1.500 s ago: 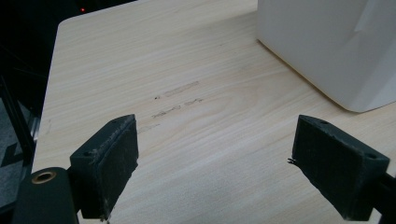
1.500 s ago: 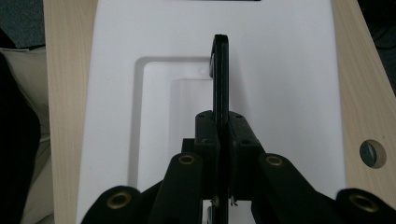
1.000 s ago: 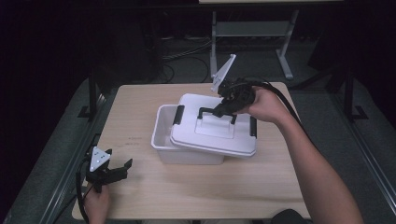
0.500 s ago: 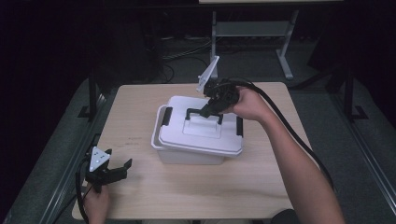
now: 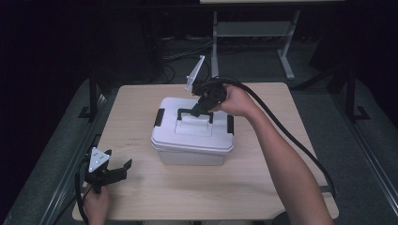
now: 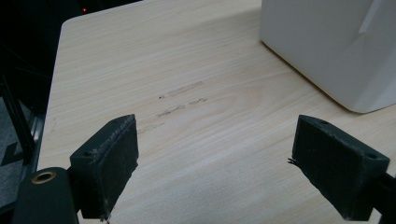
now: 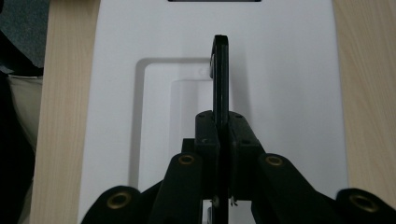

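Observation:
A white plastic box point(image 5: 187, 153) stands in the middle of the wooden table point(image 5: 263, 187), with its white lid point(image 5: 206, 136) lying squarely on top. My right gripper point(image 5: 198, 110) is shut on the lid's black handle point(image 5: 184, 111), which stands upright. In the right gripper view the jaws point(image 7: 221, 126) pinch the thin handle point(image 7: 220, 65) edge-on above the lid point(image 7: 285, 74). My left gripper point(image 5: 123, 169) rests open near the table's front left corner. Its pads point(image 6: 109, 158) stand wide apart over bare wood, and the box's corner point(image 6: 327, 46) is ahead to the right.
Black latches point(image 5: 160, 117) sit on the box's two short sides. A thick cable point(image 5: 286, 136) trails from the right gripper along the forearm. Faint scuff marks point(image 6: 180, 100) lie on the wood ahead of the left gripper. Beyond the table stand a metal frame point(image 5: 253, 28) and dark floor.
My right gripper carried the lid leftward and slightly down, from hanging off the box's right side to sitting square on the box. The left gripper kept still.

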{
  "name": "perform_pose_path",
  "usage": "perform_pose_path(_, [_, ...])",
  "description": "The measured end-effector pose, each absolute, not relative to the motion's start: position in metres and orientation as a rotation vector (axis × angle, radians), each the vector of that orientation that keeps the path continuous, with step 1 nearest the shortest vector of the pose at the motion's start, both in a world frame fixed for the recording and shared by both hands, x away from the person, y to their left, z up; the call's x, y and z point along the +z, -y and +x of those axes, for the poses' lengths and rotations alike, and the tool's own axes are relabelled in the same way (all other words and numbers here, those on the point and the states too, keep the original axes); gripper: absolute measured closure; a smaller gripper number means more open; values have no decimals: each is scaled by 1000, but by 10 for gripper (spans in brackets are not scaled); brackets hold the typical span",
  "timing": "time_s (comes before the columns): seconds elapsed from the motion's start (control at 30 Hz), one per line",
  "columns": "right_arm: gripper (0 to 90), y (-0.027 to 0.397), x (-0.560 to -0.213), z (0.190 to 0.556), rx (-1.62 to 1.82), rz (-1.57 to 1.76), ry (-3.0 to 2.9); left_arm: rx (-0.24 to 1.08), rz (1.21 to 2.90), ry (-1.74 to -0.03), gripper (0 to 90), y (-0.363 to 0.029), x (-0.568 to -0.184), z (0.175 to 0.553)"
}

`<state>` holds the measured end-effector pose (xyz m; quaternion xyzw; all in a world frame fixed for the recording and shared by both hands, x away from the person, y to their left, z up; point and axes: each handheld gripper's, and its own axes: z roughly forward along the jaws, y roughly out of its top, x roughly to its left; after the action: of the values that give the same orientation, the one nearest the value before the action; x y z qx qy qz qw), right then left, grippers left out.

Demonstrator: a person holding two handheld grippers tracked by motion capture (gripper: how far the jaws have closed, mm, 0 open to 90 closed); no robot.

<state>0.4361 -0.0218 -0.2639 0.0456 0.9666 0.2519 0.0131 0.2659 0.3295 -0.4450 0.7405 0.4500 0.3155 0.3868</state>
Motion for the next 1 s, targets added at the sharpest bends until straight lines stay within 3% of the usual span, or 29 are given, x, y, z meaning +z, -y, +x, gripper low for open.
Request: perform_pose_path(1.0, [840,16,-276,447,820,143,-3038,801,1882,-1148,137,-331,-445,266])
